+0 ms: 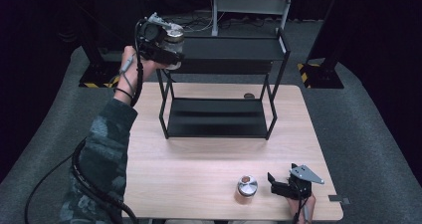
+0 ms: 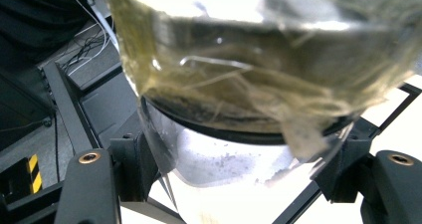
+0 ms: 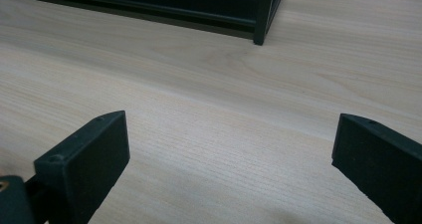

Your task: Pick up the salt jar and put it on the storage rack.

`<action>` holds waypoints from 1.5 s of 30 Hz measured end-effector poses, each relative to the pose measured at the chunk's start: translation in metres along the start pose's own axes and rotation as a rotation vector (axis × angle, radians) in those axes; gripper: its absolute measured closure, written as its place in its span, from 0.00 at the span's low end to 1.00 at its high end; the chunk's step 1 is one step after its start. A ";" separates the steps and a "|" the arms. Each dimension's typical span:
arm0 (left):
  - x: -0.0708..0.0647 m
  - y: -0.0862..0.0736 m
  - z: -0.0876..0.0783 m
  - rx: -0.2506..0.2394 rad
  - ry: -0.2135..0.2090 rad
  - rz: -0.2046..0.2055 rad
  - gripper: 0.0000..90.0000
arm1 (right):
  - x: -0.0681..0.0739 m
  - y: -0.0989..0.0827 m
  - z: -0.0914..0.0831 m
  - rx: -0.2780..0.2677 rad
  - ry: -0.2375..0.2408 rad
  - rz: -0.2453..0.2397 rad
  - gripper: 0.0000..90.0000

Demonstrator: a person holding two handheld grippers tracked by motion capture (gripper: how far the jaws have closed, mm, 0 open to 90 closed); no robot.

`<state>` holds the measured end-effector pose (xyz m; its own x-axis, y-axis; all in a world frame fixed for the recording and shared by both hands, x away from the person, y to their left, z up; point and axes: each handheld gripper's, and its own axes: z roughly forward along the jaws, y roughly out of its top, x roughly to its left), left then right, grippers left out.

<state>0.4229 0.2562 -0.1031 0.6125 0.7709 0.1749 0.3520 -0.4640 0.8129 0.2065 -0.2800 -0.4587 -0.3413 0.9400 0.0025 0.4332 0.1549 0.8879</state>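
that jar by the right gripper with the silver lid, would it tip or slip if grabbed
The jar looks short and squat, so it probably stands steady. Its clear wall seems smooth, so the pads may slip on it. If it is glass, it could break when dropped. The right gripper sits open beside it.

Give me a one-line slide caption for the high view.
Left gripper holds a glass jar beside the black rack's top shelf.
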 end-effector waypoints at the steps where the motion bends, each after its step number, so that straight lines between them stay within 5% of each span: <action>1: 0.000 0.002 0.001 0.003 0.002 0.001 0.34 | 0.000 0.000 0.000 0.000 0.001 0.000 0.00; 22: 0.000 0.019 0.027 -0.002 0.053 -0.070 0.34 | -0.001 0.000 0.000 -0.001 0.003 0.001 0.00; 45: 0.013 0.010 0.057 -0.063 0.066 -0.239 0.34 | -0.001 -0.001 0.000 -0.003 0.004 -0.001 0.00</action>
<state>0.4744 0.2365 -0.1238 0.4690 0.8832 0.0071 0.4352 -0.2382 0.8682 0.2064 -0.2810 -0.4590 -0.3456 0.9384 0.0034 0.4301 0.1552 0.8893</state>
